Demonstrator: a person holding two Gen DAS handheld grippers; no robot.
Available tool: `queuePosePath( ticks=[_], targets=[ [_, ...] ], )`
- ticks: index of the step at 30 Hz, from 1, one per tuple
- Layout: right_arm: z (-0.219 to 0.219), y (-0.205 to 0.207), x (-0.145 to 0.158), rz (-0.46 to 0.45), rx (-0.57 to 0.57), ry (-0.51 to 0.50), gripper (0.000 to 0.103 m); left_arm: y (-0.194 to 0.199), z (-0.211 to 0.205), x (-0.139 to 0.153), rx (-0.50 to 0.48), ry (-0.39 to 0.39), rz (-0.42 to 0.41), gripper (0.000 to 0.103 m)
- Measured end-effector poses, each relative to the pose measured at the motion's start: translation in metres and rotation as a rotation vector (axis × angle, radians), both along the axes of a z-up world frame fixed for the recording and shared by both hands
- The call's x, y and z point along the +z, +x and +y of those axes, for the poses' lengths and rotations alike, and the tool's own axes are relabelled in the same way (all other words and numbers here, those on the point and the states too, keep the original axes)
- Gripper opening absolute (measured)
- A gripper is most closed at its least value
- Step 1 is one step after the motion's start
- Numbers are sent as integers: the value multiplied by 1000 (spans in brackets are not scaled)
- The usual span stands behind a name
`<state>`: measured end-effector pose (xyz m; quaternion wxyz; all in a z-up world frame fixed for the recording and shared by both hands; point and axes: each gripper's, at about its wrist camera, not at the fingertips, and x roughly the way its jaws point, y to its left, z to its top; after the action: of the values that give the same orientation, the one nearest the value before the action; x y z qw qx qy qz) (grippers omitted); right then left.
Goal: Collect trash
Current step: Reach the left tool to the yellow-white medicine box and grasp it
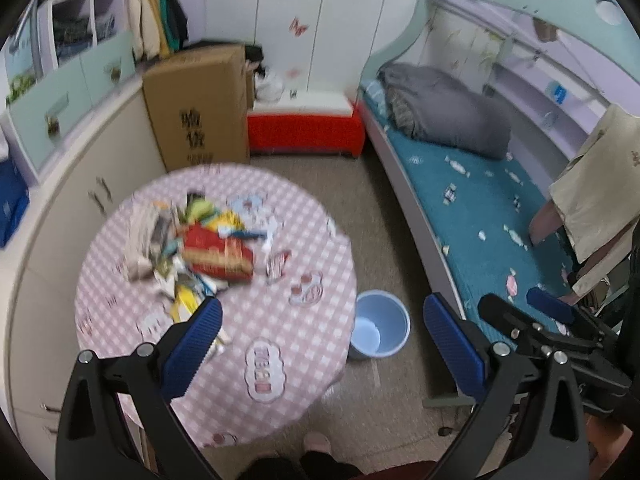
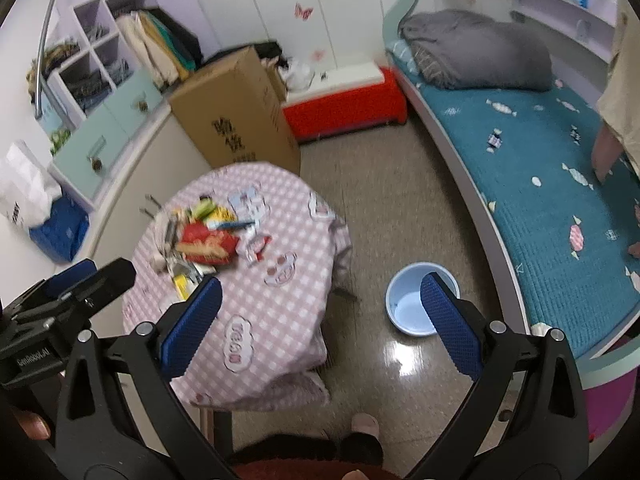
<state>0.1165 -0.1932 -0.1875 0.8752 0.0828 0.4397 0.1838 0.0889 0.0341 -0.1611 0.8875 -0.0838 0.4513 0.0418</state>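
A heap of trash [image 1: 192, 244] lies on a round table with a pink checked cloth [image 1: 280, 320]: a red snack bag [image 1: 218, 254], yellow and green wrappers and paper. The heap also shows in the right wrist view [image 2: 208, 240]. A light blue bin [image 1: 380, 326] stands on the floor right of the table; it also shows in the right wrist view [image 2: 416, 304]. My left gripper [image 1: 322, 340] is open and empty, high above the table's near edge. My right gripper [image 2: 320, 320] is open and empty, held high between table and bin.
A bed with a teal cover [image 1: 480, 208] runs along the right. A tall cardboard box [image 1: 196, 108] and a red-and-white chest [image 1: 304, 128] stand behind the table. Cream cabinets [image 1: 60, 220] line the left wall. A slippered foot [image 2: 364, 426] is on the floor below.
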Motion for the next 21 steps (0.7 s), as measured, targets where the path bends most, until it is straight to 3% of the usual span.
queuePosePath(
  ticks=[11, 14, 21],
  targets=[
    [66, 31, -64, 165, 115, -94, 97, 8, 83, -101, 171, -125, 228, 98],
    [89, 38, -78, 188, 145, -122, 97, 9, 114, -118, 223, -183, 257, 98],
    [131, 54, -103, 233, 172, -143, 97, 16, 159, -144, 294, -235, 271, 98]
  ],
)
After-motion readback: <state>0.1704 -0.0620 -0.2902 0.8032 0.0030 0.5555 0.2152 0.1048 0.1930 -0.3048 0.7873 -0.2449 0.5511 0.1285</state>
